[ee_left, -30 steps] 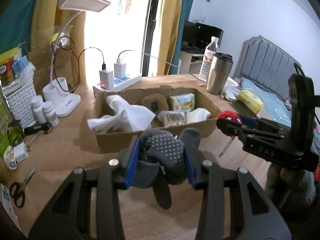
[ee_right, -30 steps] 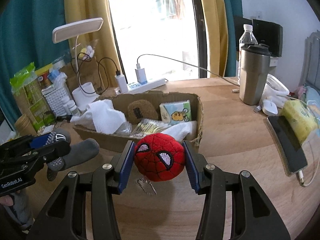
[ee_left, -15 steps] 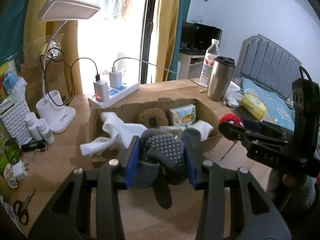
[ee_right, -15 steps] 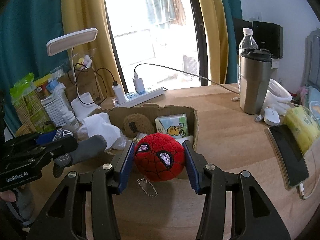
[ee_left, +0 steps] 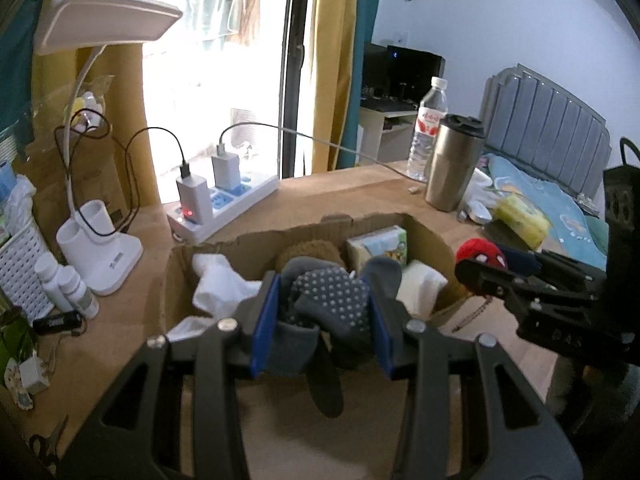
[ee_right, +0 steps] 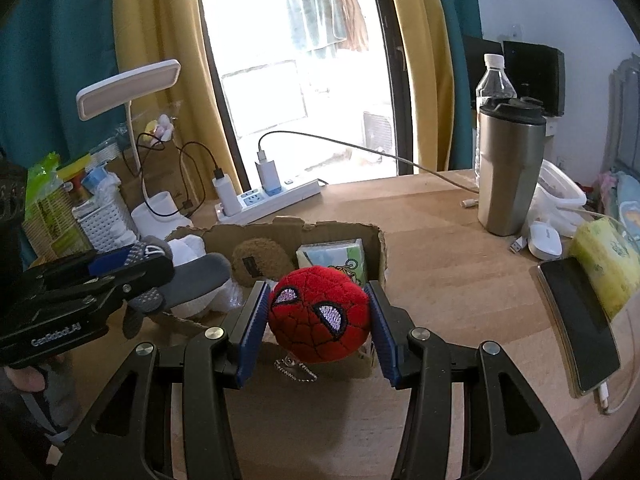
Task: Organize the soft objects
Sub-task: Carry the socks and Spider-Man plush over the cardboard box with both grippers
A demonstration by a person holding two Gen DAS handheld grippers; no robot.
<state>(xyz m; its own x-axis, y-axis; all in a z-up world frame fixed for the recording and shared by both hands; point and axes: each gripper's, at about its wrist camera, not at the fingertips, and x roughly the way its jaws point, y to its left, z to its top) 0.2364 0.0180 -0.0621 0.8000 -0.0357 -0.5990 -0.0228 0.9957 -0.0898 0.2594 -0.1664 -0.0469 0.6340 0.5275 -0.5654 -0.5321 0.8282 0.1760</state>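
Grey socks point(ee_left: 328, 312) sit clenched in the left gripper point(ee_left: 324, 316), the red plush ball point(ee_right: 318, 314) in the right gripper point(ee_right: 318, 320); both hover at the cardboard box point(ee_right: 376, 240), so the next move is probably lowering inside and releasing.

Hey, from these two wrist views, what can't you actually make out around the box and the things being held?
- Cardboard box floor: both views, covered by the grey socks and the red plush ball.
- Scissors: left wrist view, cut off at the edge.
- Tissue pack print: right wrist view, partly behind the ball.
- Water bottle label: too small to read.
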